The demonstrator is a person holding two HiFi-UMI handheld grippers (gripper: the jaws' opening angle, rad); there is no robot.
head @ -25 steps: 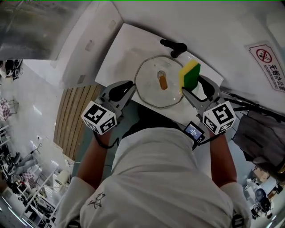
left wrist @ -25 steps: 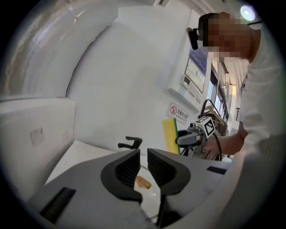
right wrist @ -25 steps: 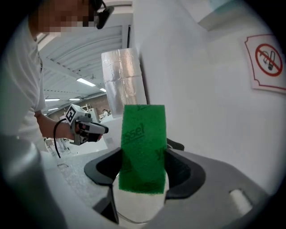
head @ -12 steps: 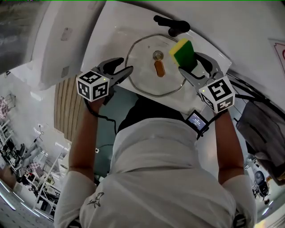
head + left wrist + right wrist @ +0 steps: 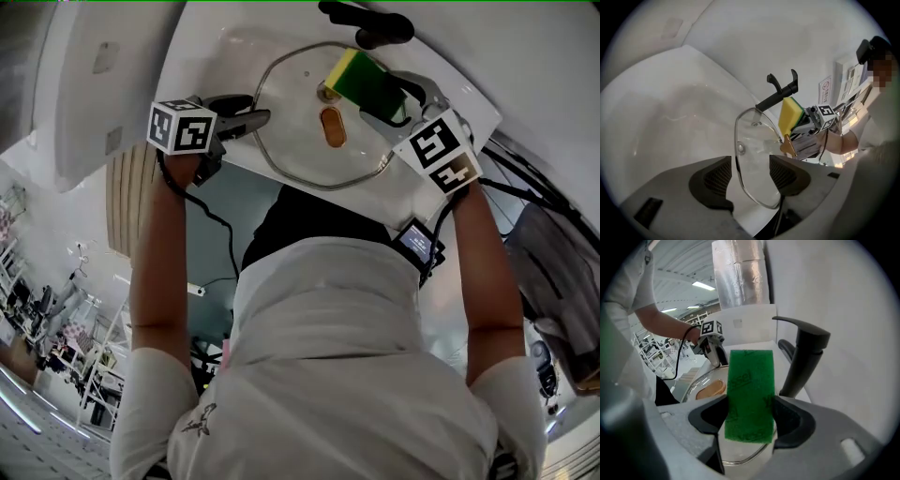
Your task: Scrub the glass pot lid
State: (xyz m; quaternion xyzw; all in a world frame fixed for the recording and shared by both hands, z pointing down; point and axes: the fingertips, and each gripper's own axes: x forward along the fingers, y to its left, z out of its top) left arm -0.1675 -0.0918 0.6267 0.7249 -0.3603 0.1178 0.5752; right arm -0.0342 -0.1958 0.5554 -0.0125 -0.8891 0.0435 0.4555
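White sink (image 5: 214, 58), glass lid (image 5: 298, 145) inside, right gripper (image 5: 750, 411) clamping sponge (image 5: 751, 376)

Bright, even daylight fills every view, and the white sink (image 5: 225, 56) is nearly washed out. Strip lights (image 5: 704, 285) glow overhead in the right gripper view. Thin highlights run along the rim of the lid (image 5: 291, 131). Shadows are soft. Both gripper views are fisheye, with black corners and bent lines. The near fingers (image 5: 712, 180) look soft, while the sponge (image 5: 750, 394) is crisp and saturated.
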